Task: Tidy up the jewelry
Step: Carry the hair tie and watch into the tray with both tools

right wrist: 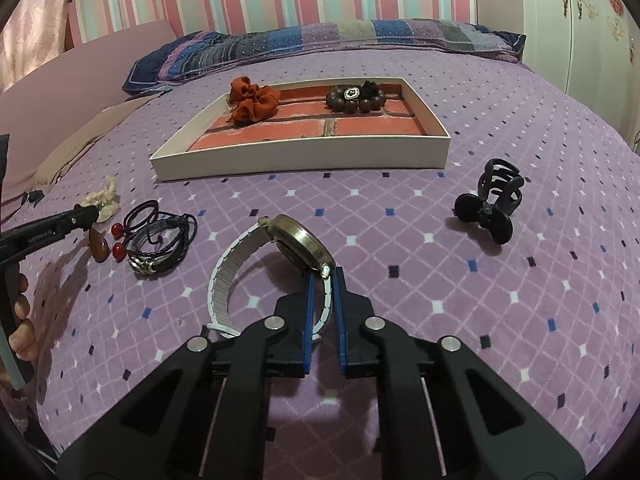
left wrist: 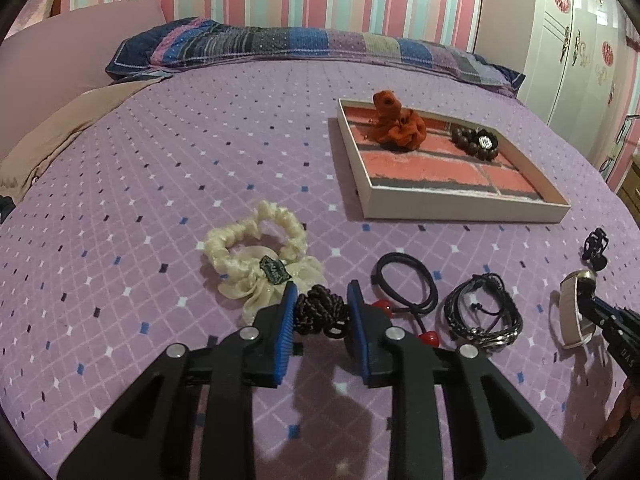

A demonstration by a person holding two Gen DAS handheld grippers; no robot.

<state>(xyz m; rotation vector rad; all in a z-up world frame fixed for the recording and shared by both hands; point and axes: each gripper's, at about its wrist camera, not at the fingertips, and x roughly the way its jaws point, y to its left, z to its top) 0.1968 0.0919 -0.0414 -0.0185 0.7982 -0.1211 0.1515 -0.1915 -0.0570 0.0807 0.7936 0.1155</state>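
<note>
My left gripper [left wrist: 322, 300] is shut on a dark braided hair tie [left wrist: 320, 314] low over the purple bedspread. My right gripper [right wrist: 324, 280] is shut on the white strap of a wristwatch [right wrist: 276, 256] with a brass case; the watch also shows in the left wrist view [left wrist: 574, 308]. A shallow tray [right wrist: 304, 160] with a brick-pattern floor lies farther back and holds an orange scrunchie [right wrist: 254, 98] and a brown bead bracelet [right wrist: 354, 98]. A cream scrunchie [left wrist: 256, 256], a black elastic with red beads [left wrist: 404, 288] and a black cord bracelet [left wrist: 484, 312] lie beside the left gripper.
A black claw hair clip [right wrist: 494, 204] lies on the bed to the right of the watch. A patchwork pillow [left wrist: 304, 46] runs along the headboard. A white wardrobe [left wrist: 580, 52] stands at the right. A beige cloth [left wrist: 60, 124] lies at the left.
</note>
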